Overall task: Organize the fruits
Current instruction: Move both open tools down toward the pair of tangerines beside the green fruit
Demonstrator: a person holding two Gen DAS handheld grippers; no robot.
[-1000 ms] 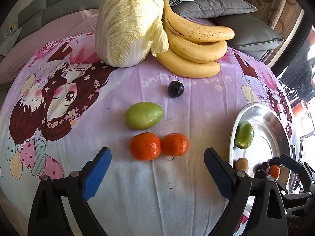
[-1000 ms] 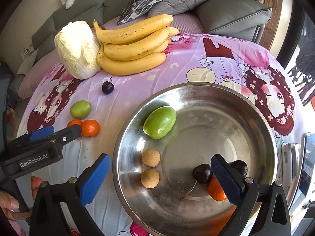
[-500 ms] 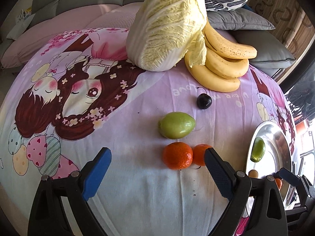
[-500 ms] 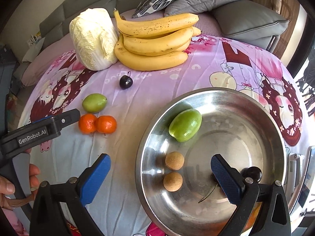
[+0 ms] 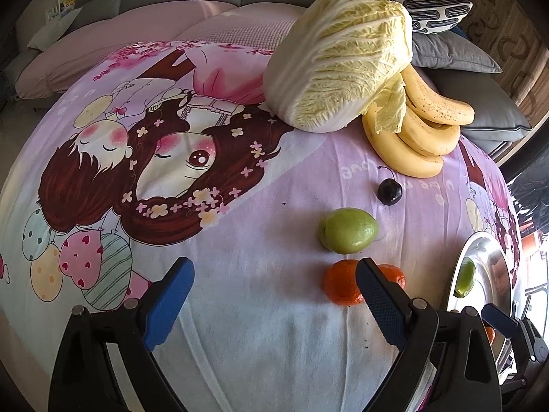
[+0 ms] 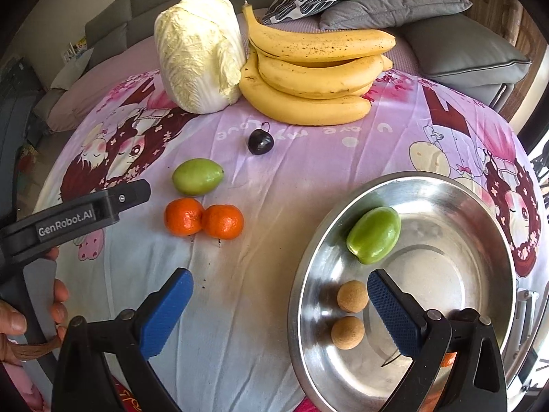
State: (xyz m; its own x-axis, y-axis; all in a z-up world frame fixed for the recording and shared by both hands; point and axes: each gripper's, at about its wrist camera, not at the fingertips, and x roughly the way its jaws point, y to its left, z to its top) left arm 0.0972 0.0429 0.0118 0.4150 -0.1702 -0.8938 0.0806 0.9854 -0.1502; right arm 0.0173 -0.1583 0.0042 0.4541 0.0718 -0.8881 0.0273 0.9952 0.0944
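Both claws are spread wide and neither has hold of anything. The left claw (image 5: 274,295) hovers low over the desk with its blue pads apart, and its right pad sits in front of the two oranges (image 5: 343,283), which lie side by side and touching on the cartoon-print cloth (image 5: 240,326). Just past them is a green fruit (image 5: 348,230), then a dark cherry (image 5: 389,190) with its stem up, a bit further back.

The right claw (image 6: 279,309) is just as open, empty too, and straddles the near rim of the steel bowl (image 6: 480,213): left pad over bare cloth, right pad over the inside of the bowl. In the bowl there's another green fruit (image 6: 374,235) leaning on the far-left slope, two small tan balls (image 6: 351,296) that look like cork, one in front of the other near the left wall, and a sliver of something orange (image 6: 447,358) peeking out behind the claw's right finger; can't tell what else that finger hides.

At the back of the desk a bunch of bananas (image 6: 319,79) is stacked up right against a napa cabbage (image 6: 199,51), touching it. Behind that is a grey sofa with cushions (image 6: 387,5). From the right camera you can also see a hand (image 6: 20,316) gripping the left tool's handle at the left edge.
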